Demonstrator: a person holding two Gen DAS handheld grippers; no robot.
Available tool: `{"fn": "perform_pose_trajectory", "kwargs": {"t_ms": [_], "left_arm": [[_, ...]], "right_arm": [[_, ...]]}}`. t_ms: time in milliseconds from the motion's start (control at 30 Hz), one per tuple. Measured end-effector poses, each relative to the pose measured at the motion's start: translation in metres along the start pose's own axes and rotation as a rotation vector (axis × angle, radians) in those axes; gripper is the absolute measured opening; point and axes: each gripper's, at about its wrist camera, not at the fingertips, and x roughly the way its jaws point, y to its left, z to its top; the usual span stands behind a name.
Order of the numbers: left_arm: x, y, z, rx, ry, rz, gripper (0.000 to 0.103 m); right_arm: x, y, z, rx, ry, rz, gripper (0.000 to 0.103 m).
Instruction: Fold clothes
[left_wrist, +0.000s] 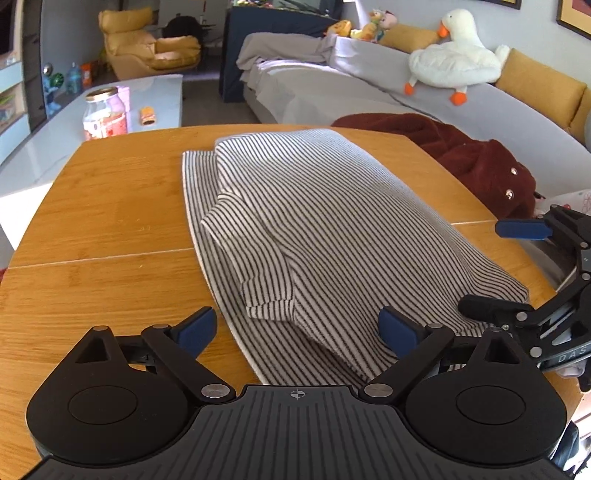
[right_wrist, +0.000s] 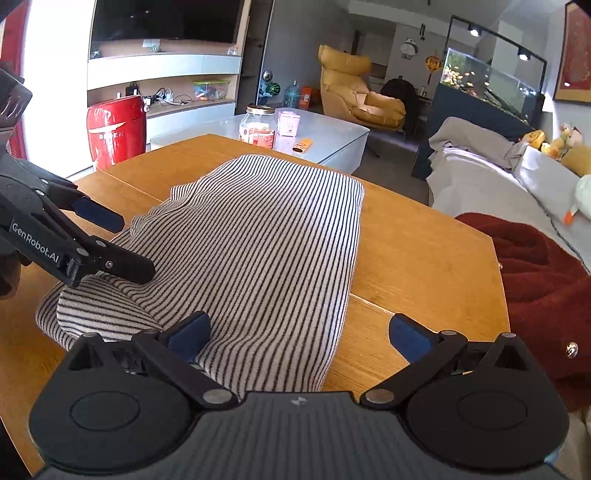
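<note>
A black-and-white striped garment (left_wrist: 317, 221) lies folded in a thick stack on the wooden table (left_wrist: 103, 206); it also shows in the right wrist view (right_wrist: 258, 251). My left gripper (left_wrist: 299, 330) is open, its fingers astride the garment's near edge, holding nothing. My right gripper (right_wrist: 299, 332) is open over the garment's near right corner, also empty. The right gripper shows at the right edge of the left wrist view (left_wrist: 509, 266), and the left gripper at the left of the right wrist view (right_wrist: 122, 243), one finger resting on the cloth.
A dark red fleece coat (left_wrist: 472, 155) lies off the table's right side, toward the grey sofa (left_wrist: 369, 92). A jar (right_wrist: 257, 127) stands on the glass coffee table (right_wrist: 332, 136) beyond. A red cooler (right_wrist: 116, 129) stands at the left.
</note>
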Motion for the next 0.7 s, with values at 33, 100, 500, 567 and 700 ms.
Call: {"fn": "perform_pose_trajectory", "kwargs": {"t_ms": [33,100,500,567,700], "left_arm": [[0.0,0.0,0.0,0.001,-0.001,0.003,0.098],[-0.001,0.0,-0.001,0.001,-0.003,0.005,0.098],[-0.004,0.0,-0.003,0.003,0.003,0.019,0.1],[-0.005,0.001,-0.004,0.004,0.001,0.021,0.1],[-0.006,0.004,-0.006,-0.004,0.0,0.024,0.101]], "right_arm": [[-0.001,0.0,0.0,0.001,0.001,0.013,0.103],[-0.004,-0.001,0.001,0.004,0.003,0.039,0.103],[-0.01,-0.003,0.005,0.023,-0.018,0.085,0.103],[-0.015,-0.004,0.013,0.01,-0.064,0.07,0.103],[-0.008,-0.009,0.022,0.033,-0.066,0.049,0.103]]}}
